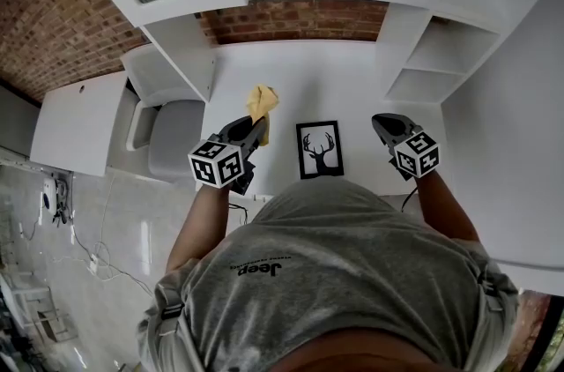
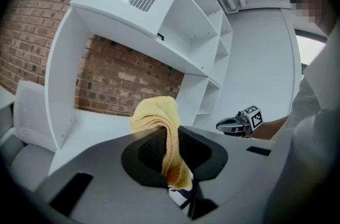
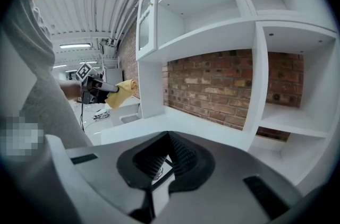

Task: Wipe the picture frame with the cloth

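My L gripper [image 1: 256,130] clamps the cloth [image 1: 262,101], left of the picture frame [image 1: 319,149]. R gripper [image 1: 385,126], right of it: jaws closed, empty.

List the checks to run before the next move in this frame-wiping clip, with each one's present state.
1. The left gripper holds the cloth: ok, jaws pinch it.
2. The picture frame lies flat and uncovered on the table: ok.
3. The cloth touches the picture frame: not ok, it hangs apart, to the frame's left.
4. The right gripper is empty: ok, jaws together on nothing.
5. The right gripper steadies the picture frame: not ok, it is apart, at the frame's right.
6. Dirt on the picture frame: cannot tell.
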A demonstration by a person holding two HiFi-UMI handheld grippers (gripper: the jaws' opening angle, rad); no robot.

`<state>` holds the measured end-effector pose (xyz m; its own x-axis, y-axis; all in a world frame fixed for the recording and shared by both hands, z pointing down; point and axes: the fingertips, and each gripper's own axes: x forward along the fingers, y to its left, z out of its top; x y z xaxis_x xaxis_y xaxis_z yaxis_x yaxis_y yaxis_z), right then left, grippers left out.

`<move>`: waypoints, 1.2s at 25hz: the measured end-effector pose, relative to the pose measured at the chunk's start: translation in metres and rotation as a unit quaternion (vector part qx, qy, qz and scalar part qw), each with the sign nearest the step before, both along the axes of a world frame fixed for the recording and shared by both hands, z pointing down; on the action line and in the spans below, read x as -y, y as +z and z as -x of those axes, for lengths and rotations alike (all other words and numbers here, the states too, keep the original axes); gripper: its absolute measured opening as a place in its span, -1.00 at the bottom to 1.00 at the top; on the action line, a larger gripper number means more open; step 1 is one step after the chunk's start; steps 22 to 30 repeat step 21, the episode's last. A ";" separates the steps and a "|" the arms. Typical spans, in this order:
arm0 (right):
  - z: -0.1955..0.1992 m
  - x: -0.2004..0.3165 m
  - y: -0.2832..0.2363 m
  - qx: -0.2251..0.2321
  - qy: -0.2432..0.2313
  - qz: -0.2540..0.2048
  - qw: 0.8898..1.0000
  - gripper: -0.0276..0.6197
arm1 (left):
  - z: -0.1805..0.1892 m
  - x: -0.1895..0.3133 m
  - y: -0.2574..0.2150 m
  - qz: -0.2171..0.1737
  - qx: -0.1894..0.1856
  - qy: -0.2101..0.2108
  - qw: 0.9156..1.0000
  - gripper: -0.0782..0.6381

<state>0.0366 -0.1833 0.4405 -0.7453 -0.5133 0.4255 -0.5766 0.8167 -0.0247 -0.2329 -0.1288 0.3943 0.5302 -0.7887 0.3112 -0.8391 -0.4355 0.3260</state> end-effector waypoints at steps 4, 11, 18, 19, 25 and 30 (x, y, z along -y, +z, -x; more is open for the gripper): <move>0.003 -0.003 0.000 -0.004 -0.006 0.002 1.000 -0.86 | 0.001 -0.002 -0.002 0.000 -0.002 -0.002 1.000 -0.60; 0.004 -0.009 0.003 -0.005 -0.011 0.004 1.000 -0.86 | 0.000 -0.008 -0.002 0.001 -0.001 0.000 1.000 -0.60; 0.002 -0.013 0.004 -0.008 -0.010 0.003 1.000 -0.87 | -0.001 -0.011 -0.001 0.003 -0.002 0.003 1.000 -0.60; 0.002 -0.014 0.004 -0.008 -0.010 0.003 1.000 -0.87 | -0.002 -0.012 -0.001 0.002 -0.002 0.003 1.000 -0.60; 0.000 -0.016 0.005 -0.008 -0.010 0.003 1.000 -0.87 | -0.003 -0.013 -0.001 0.001 -0.002 0.003 1.000 -0.60; 0.000 -0.016 0.005 -0.008 -0.010 0.003 1.000 -0.87 | -0.003 -0.013 -0.001 0.001 -0.002 0.003 1.000 -0.60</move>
